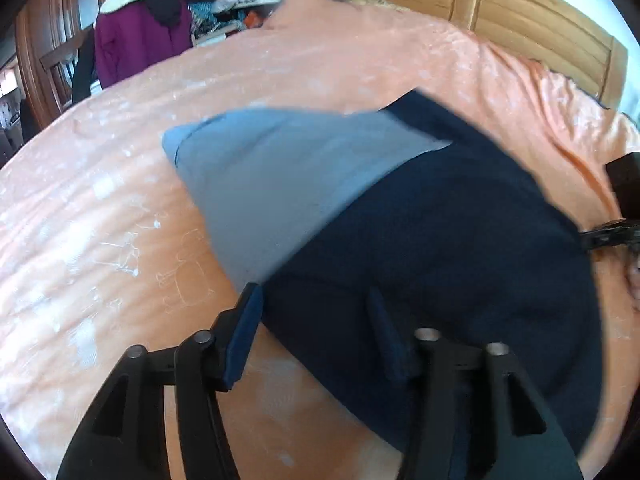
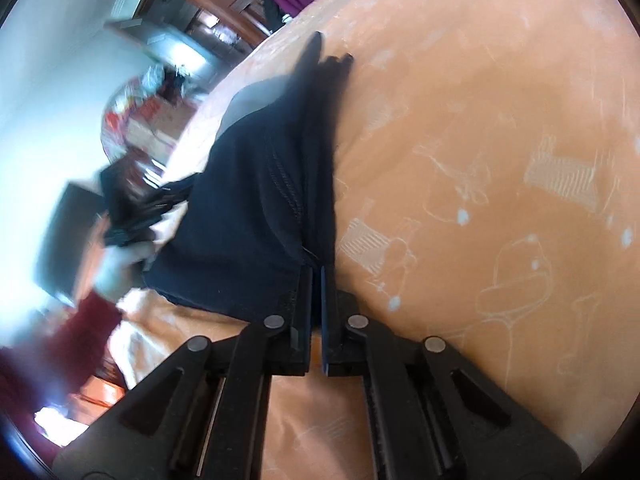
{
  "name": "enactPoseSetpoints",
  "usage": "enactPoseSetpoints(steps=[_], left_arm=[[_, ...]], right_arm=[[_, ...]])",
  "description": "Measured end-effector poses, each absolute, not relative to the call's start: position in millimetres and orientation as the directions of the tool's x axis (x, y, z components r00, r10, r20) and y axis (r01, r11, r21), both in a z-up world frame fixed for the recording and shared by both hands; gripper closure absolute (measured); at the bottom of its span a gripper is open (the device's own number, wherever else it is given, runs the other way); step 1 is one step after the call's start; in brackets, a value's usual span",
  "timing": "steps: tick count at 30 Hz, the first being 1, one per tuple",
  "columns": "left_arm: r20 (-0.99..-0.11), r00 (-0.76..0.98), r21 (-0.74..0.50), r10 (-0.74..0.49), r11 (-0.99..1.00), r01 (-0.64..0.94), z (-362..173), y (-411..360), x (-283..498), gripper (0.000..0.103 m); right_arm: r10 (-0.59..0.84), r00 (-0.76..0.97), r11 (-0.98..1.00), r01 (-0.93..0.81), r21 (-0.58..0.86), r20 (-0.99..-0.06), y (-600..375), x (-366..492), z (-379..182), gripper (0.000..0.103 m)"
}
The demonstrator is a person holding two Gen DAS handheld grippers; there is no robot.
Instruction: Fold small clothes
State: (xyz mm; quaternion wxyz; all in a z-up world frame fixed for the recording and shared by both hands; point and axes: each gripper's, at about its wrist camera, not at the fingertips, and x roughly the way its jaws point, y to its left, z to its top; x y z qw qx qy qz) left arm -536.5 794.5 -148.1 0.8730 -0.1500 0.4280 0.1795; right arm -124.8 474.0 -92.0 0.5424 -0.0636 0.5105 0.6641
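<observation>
Looking through the left wrist view, found the left hand-held gripper (image 1: 316,300) spread wide at the bottom centre of the frame, one blue pad beside the cloth edge and the other resting over dark fabric, gripping nothing. Saw the navy garment (image 1: 440,248) across the centre and right of the frame on the orange bed cover (image 1: 100,200), with a pale blue panel (image 1: 272,184) of it reaching toward the upper left. Glimpsed the other tool as a dark shape at the right edge. Judged that closing on the near hem before lifting would serve best, taking a single layer's corner and not a bunched handful.

Turning to the right wrist view, noted the right hand-held gripper (image 2: 316,276) pinched nearly closed at the lower centre, clamped on a seamed edge of the same navy garment, which rose from the pads toward the upper middle of the frame. Made out a person's hand (image 2: 120,260), blurred, at the left. Judged that keeping this edge taut and level while the left side took hold would help both corners travel together and land square; slack here risked a crooked crease.
</observation>
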Motion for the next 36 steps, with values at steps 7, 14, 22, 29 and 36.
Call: enactPoseSetpoints(steps=[7,14,22,29,36], left_arm=[[-0.749,0.656,-0.21,-0.093,0.972,-0.102,-110.8,643.1,-567.8,0.048],[-0.756,0.607,-0.383,-0.245,0.918,-0.106,-124.6,589.2,-604.6,0.052],[-0.701,0.698,-0.483,-0.144,0.816,-0.317,-120.4,626.6,-666.0,0.052],[-0.718,0.681,-0.476,-0.145,0.816,-0.327,-128.5,626.6,-657.2,0.05],[-0.713,0.69,-0.477,-0.121,0.805,-0.352,-127.6,625.2,-669.0,0.047]], right_arm=[[0.685,-0.394,-0.006,-0.844,0.536,-0.613,470.2,-168.6,-42.2,0.098],[0.566,-0.619,-0.304,-0.771,0.56,-0.544,536.2,-283.3,-18.1,0.098],[0.37,-0.602,-0.329,-0.797,0.507,-0.707,605.1,-338.4,-83.2,0.103],[0.437,-0.699,-0.295,-0.706,0.643,-0.566,588.1,-320.1,-78.2,0.1],[0.453,-0.654,-0.231,-0.743,0.629,-0.606,579.5,-298.0,-89.9,0.103]])
